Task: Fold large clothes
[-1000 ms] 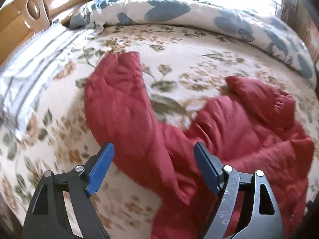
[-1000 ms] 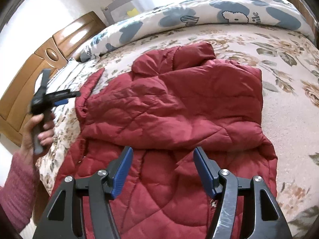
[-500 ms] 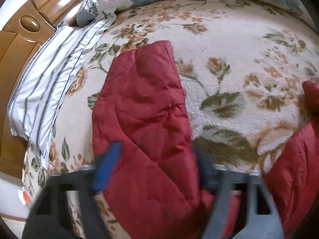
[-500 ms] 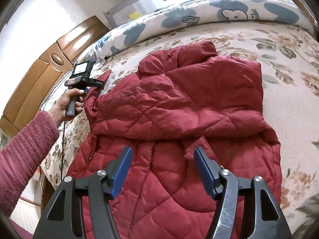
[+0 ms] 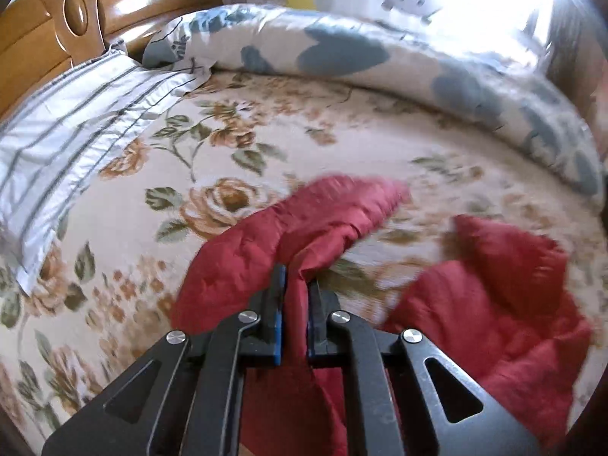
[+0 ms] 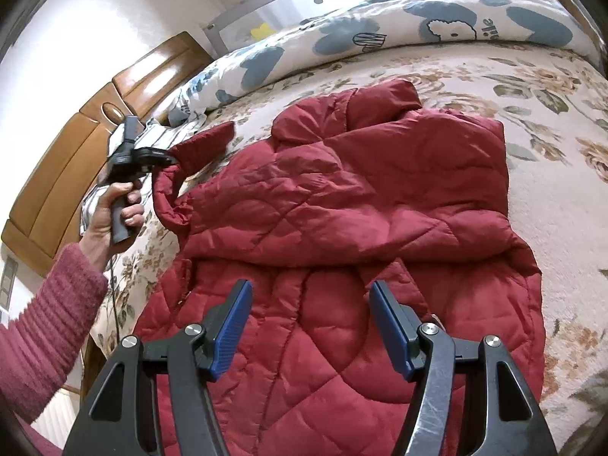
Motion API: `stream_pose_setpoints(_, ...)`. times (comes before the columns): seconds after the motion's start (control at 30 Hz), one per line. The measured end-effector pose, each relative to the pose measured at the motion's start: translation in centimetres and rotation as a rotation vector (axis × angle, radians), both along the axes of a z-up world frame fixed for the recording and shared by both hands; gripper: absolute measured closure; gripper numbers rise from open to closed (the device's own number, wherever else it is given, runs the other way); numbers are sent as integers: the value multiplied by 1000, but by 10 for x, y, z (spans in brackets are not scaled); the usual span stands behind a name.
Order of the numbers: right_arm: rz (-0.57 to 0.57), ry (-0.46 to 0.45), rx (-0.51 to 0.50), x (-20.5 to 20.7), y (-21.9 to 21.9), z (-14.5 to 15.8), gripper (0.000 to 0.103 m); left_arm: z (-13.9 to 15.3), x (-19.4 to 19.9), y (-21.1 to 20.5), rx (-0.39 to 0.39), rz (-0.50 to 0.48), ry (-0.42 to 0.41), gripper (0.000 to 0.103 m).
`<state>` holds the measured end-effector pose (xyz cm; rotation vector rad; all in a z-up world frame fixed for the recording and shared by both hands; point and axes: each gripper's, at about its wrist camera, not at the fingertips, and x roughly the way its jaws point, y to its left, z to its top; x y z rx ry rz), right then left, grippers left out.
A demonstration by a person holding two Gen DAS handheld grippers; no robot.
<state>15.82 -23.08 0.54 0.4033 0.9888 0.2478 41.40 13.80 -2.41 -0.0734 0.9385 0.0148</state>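
Note:
A dark red quilted jacket lies spread on the floral bed cover, collar toward the far side. Its left sleeve is pinched between the blue pads of my left gripper, which is shut on it and lifts it off the bed. In the right wrist view the left gripper shows at the left, holding the sleeve up. My right gripper is open and empty, hovering over the jacket's lower front near the hem.
A rolled white-and-blue duvet lies along the far side of the bed. A striped pillow sits at the left by the wooden headboard. Floral bed cover lies to the right of the jacket.
My left gripper moved in over the sleeve, closed on it and lifted it. The right gripper stayed open over the jacket's lower front.

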Motion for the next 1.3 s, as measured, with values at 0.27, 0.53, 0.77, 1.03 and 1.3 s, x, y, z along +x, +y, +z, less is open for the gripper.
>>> stream_pose_setpoints(0.27, -7, -5, 2, -6, 2, 5, 37, 36, -67, -31, -135, -116, -85, 97)
stream_pose_setpoints(0.53, -31, -7, 11, -12, -4, 8, 37, 49, -118, -75, -224, -237, -100, 97)
stream_pose_setpoints(0.77, -70, -1, 22, -14, -17, 5, 37, 32, -150, -116, -222, -328, -57, 97)
stream_pose_setpoints(1.03, -119, 12, 93, 2, -36, -4, 36, 2, -169, -157, -165, -460, 12, 97)
stream_pose_setpoints(1.3, -157, 26, 234, 57, -61, -21, 36, -10, -175, -165, -117, -560, 41, 97)
